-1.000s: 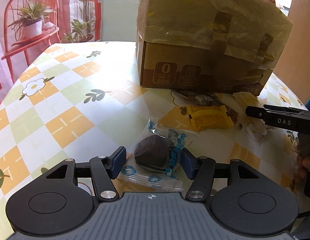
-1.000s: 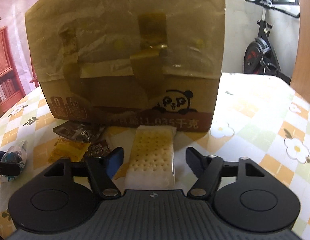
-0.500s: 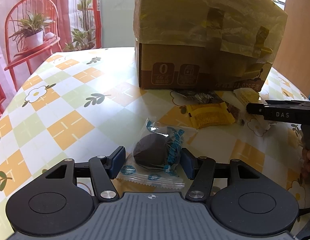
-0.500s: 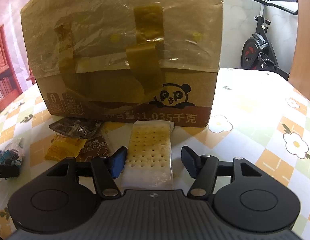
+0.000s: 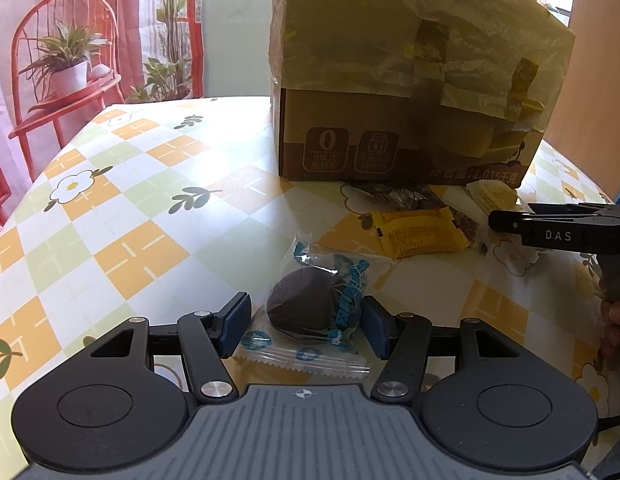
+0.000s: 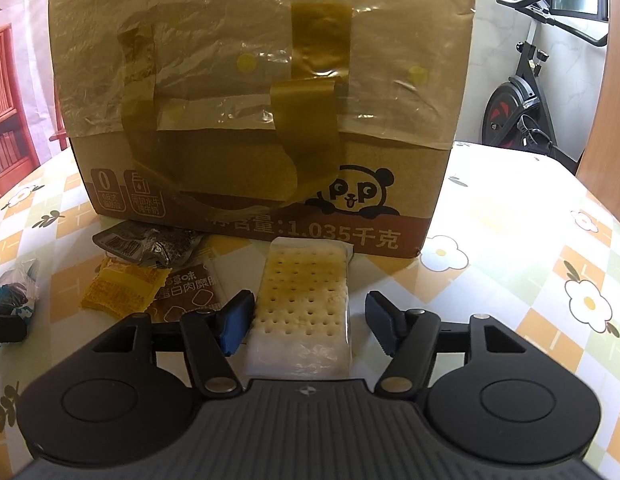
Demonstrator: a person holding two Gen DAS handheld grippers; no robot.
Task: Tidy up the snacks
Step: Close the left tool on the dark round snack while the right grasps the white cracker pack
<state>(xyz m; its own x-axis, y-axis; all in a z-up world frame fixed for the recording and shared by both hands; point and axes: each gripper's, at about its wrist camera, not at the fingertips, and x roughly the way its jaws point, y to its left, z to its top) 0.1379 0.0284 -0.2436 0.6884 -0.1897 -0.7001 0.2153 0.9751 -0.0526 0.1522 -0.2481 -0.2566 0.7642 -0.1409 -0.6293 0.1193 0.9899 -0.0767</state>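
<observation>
On the checked floral tablecloth (image 6: pixel 510 248), the open right gripper (image 6: pixel 308 320) straddles the long pale cracker packet (image 6: pixel 302 300), lengthwise toward the taped cardboard box (image 6: pixel 262 100), while the open left gripper (image 5: pixel 306 322) brackets the clear-wrapped dark round snack (image 5: pixel 306 306).

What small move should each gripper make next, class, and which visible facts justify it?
Probably close both. The left gripper stands open with the dark round snack in its clear wrapper between its pads, and the right gripper stands open astride the cracker pack, with a gap at its right pad. Both snacks lie on the tablecloth in front of the cardboard box.
</observation>
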